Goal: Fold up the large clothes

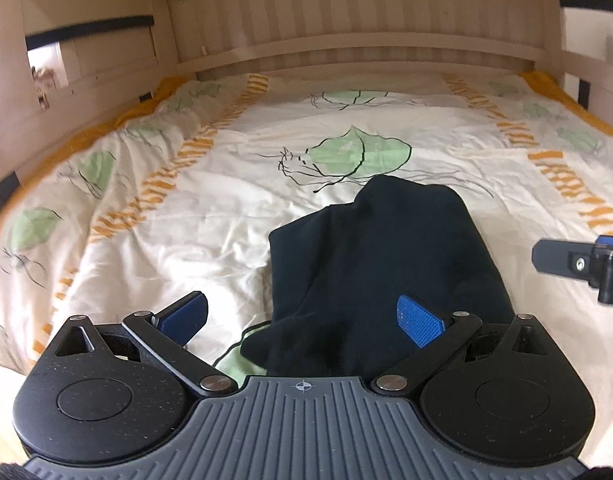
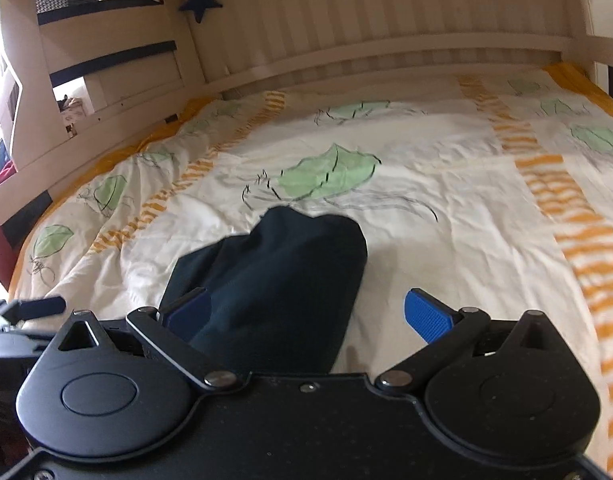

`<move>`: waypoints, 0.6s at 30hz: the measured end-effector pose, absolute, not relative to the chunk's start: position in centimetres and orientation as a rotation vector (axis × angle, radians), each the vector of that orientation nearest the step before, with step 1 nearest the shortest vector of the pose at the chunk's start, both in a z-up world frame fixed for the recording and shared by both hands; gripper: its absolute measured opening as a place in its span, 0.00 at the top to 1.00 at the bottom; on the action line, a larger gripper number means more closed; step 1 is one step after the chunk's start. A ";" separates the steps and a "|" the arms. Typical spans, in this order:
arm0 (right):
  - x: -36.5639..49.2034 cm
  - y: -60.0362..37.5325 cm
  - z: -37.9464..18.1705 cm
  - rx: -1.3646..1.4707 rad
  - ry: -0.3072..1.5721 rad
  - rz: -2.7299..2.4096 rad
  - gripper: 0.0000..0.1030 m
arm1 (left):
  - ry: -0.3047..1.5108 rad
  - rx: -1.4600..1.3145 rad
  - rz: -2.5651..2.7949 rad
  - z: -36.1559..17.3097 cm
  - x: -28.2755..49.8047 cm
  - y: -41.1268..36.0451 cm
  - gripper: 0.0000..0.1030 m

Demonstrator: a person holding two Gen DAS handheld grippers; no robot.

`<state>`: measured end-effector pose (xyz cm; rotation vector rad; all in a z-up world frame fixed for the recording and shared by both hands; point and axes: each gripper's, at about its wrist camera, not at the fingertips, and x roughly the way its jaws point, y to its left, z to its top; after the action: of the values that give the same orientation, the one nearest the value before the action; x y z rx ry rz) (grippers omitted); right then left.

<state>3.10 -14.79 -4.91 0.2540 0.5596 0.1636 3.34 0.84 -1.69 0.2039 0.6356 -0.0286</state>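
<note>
A dark navy garment (image 1: 378, 264) lies folded into a narrow bundle on the bed's patterned cover (image 1: 226, 208), stretching away from me. My left gripper (image 1: 302, 318) hovers over its near end, open wide, blue pads clear of the cloth. In the right wrist view the same garment (image 2: 282, 280) lies below and left of centre. My right gripper (image 2: 306, 314) is open wide above the garment's near right edge with nothing between its pads. The right gripper's finger (image 1: 562, 262) shows at the right edge of the left view. The left gripper (image 2: 38, 308) shows at the left edge of the right view.
The cover (image 2: 446, 208) is cream with green leaves and orange stripes, wrinkled around the garment. A slatted wooden headboard (image 1: 346, 12) closes the far side, with shelves and rails at the left. A blue star (image 2: 200, 0) hangs up there.
</note>
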 end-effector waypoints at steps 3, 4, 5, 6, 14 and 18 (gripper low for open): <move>1.9 -15.1 -5.2 0.258 0.581 0.148 0.00 | 0.633 0.228 -0.028 -1.3 2.3 0.2 0.01; 1.4 -15.1 -5.3 0.252 0.584 0.140 0.00 | 0.634 0.223 -0.037 -1.3 2.1 0.0 0.01; 1.1 -15.1 -5.4 0.241 0.589 0.132 0.00 | 0.638 0.211 -0.054 -1.2 1.8 0.0 0.01; 0.8 -15.1 -5.5 0.228 0.597 0.124 0.00 | 0.646 0.198 -0.067 -1.2 1.6 -0.1 0.01; -1.7 -15.0 -5.9 0.200 0.628 0.099 0.00 | 0.692 0.135 -0.082 -1.4 0.6 -0.2 0.01; -2.4 -14.9 -6.0 0.200 0.634 0.099 0.00 | 0.697 0.127 -0.086 -1.3 0.2 -0.1 0.01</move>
<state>-2.38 -14.92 -6.04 0.2003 0.6343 0.0995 0.18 -0.11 -1.31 0.1269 0.6967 -0.0860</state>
